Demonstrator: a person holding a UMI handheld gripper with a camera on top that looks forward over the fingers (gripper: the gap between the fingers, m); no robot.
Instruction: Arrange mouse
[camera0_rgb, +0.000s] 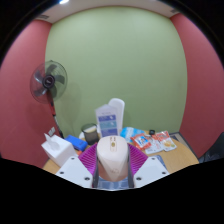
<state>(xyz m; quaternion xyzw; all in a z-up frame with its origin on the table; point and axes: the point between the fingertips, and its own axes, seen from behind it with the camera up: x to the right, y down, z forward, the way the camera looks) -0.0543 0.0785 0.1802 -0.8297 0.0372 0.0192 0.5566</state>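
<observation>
A beige computer mouse (112, 157) sits between the two fingers of my gripper (112, 163), its nose pointing away from me. Both purple pads (92, 155) press against its sides, so the gripper is shut on it. The mouse appears lifted above the wooden table (178, 158), which shows beyond and to the right of the fingers. The mouse's lower rear part is hidden by the gripper body.
Beyond the fingers stand a white and blue pitcher-like container (110, 118), a white box (56, 149) at the left, colourful packets (152, 142) at the right and a small jar (90, 132). A fan (47, 79) stands before the red and green walls.
</observation>
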